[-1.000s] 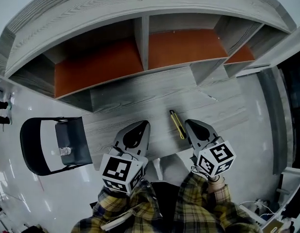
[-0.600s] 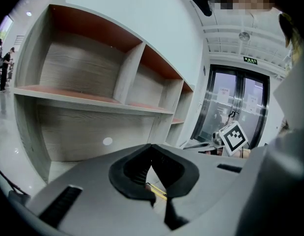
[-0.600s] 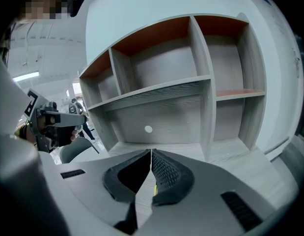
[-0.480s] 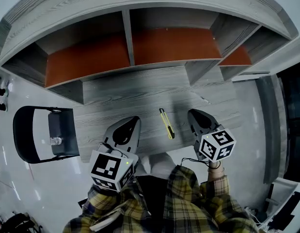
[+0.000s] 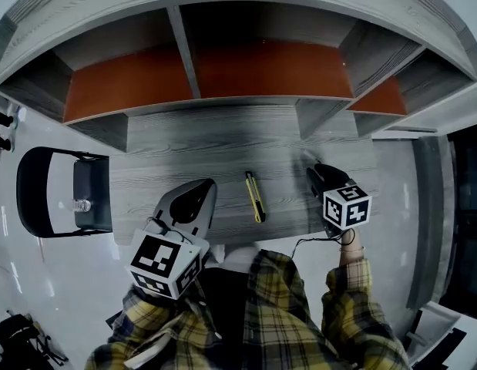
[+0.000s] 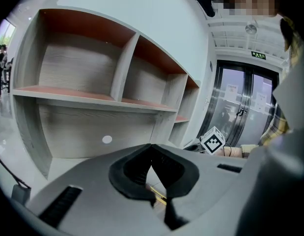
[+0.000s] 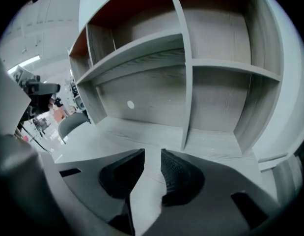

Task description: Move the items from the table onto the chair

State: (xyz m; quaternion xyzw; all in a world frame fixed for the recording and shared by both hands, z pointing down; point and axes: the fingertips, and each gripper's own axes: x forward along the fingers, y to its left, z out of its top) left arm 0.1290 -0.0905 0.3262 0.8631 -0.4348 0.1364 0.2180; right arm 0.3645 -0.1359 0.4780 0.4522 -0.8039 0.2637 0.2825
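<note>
A yellow-and-black utility knife (image 5: 255,196) lies on the grey wooden table (image 5: 223,141), between my two grippers. Left of the knife, my left gripper (image 5: 205,185) hovers over the table's front with its jaws shut and empty; a sliver of the knife (image 6: 159,194) shows below its tips (image 6: 152,146). To the knife's right, my right gripper (image 5: 312,168) is low over the table. Its jaws (image 7: 152,151) have just been opening and stand apart, with only bare tabletop between them. The dark chair (image 5: 62,203) stands off the table's left end with a small clear item (image 5: 82,205) on its seat.
A shelf unit with orange-backed compartments (image 5: 269,68) rises along the table's far side, and its uprights (image 7: 187,82) stand close ahead of the right gripper. A thin pale thing (image 5: 306,154) lies just beyond the right gripper's tips. Glossy floor (image 5: 392,206) surrounds the table.
The right gripper has moved right, away from the knife, and lower over the table. The left gripper has drifted a little to the left. The knife has not moved.
</note>
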